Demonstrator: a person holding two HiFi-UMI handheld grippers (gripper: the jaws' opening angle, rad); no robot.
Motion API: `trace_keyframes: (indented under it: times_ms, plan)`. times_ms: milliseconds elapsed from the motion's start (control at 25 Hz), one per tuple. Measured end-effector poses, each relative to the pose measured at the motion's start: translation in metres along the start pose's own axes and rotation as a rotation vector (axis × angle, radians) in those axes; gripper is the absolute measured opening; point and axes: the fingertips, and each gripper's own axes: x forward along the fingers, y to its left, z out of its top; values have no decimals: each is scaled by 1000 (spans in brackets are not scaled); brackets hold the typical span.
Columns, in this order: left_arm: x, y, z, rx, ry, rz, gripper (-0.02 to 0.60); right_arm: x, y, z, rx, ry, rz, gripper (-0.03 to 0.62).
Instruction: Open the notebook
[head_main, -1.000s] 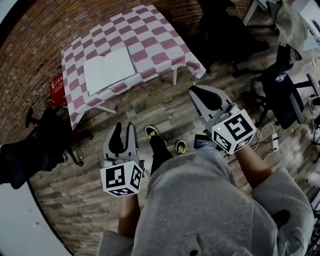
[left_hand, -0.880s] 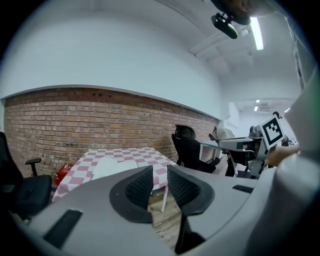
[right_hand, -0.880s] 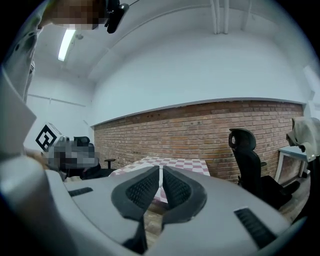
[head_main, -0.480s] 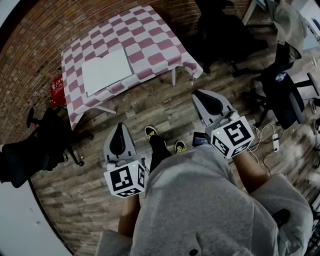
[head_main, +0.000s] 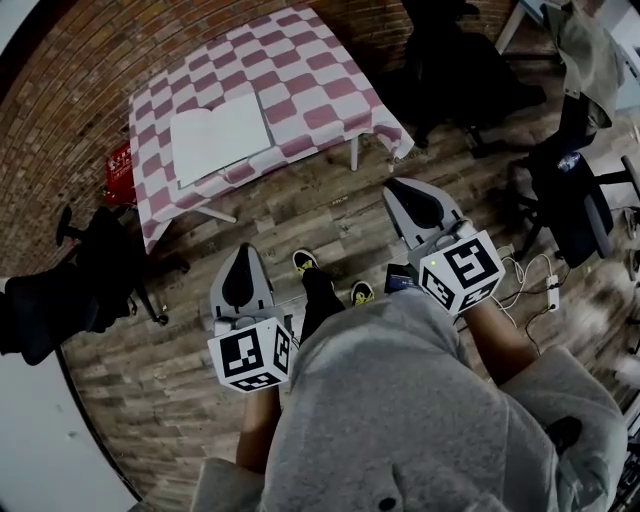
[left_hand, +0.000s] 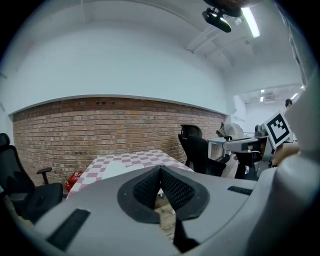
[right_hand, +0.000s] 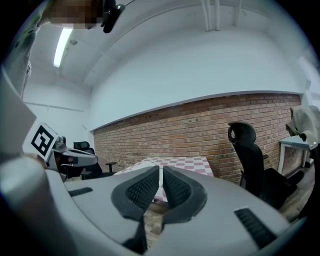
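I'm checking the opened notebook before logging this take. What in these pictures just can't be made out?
- Notebook pages, head view: too small to tell if anything is written.
- Notebook, left gripper view: mostly behind the shut left gripper; only a pale strip shows.
- Red item by the table, head view: print too small to read.
- Dark thing, head view: partly covered by the right gripper.

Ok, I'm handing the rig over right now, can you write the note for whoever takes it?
Left tool: shut, empty, held low in front of the person, well short of the table.
Right tool: shut, empty, also off the table.
Notebook: flat on the checkered table, white pages up, apparently open.
Done: opening looks complete.
Left: nothing obvious; confirm up close.
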Motion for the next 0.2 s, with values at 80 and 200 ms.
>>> trace_keyframes:
  times_ms: [80, 200]
  plan:
    - [1, 1, 2, -3, -1, 2, 11, 2, 2, 2, 7, -3, 15, 41]
    - [2, 3, 7, -9, -6, 6, 11, 6, 4, 6, 7, -11, 32, 41]
